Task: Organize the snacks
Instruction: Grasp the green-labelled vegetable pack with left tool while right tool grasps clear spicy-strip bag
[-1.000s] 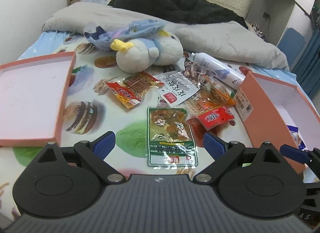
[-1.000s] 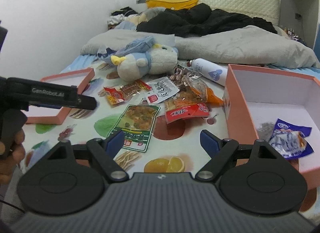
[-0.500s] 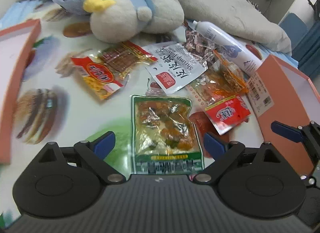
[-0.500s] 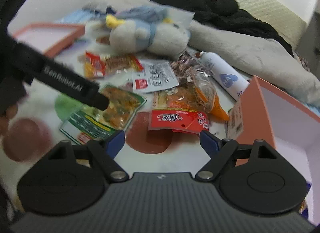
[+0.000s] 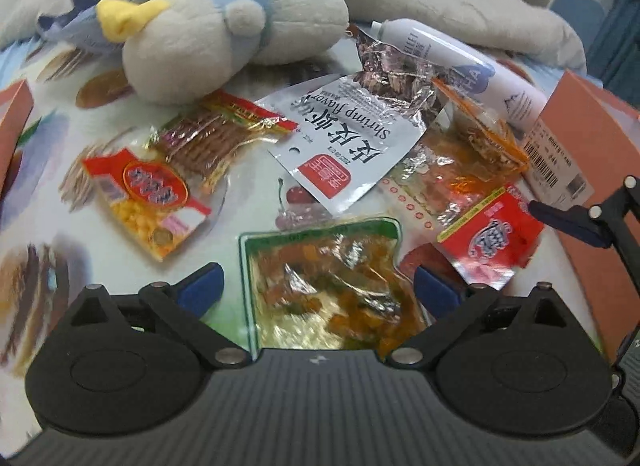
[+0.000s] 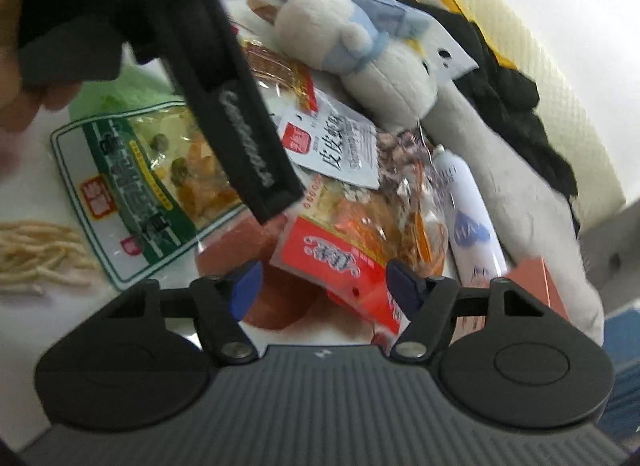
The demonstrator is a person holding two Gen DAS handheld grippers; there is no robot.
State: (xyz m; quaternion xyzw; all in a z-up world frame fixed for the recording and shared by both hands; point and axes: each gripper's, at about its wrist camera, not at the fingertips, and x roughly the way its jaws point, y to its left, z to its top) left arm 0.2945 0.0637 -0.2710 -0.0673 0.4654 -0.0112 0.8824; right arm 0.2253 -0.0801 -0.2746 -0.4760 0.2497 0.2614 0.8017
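Several snack packets lie on the printed bedsheet. My left gripper [image 5: 318, 290] hangs just over the green-edged packet [image 5: 320, 266]; its jaws are opening wide and the packet lies between the fingertips, untouched. My right gripper [image 6: 325, 286] is rolled to one side, with its jaws closing around the red packet [image 6: 332, 258], whose near end lies between the blue pads with no clear contact. That red packet [image 5: 492, 238] sits right of the green one [image 6: 132, 185]. A white shrimp-flavour packet [image 5: 344, 145] and a red-and-yellow packet [image 5: 160, 193] lie further back.
A plush bird [image 5: 224, 33] and a white bottle [image 5: 460, 65] lie behind the snacks. The salmon box [image 5: 592, 153] stands at the right and its lid [image 5: 12, 121] at the left edge. The left gripper's body [image 6: 240, 137] crosses the right wrist view.
Both grippers have dropped closer to the snacks. The right one has rolled, tilting its view, and its jaws have narrowed around the red packet. The left jaws stand slightly wider.
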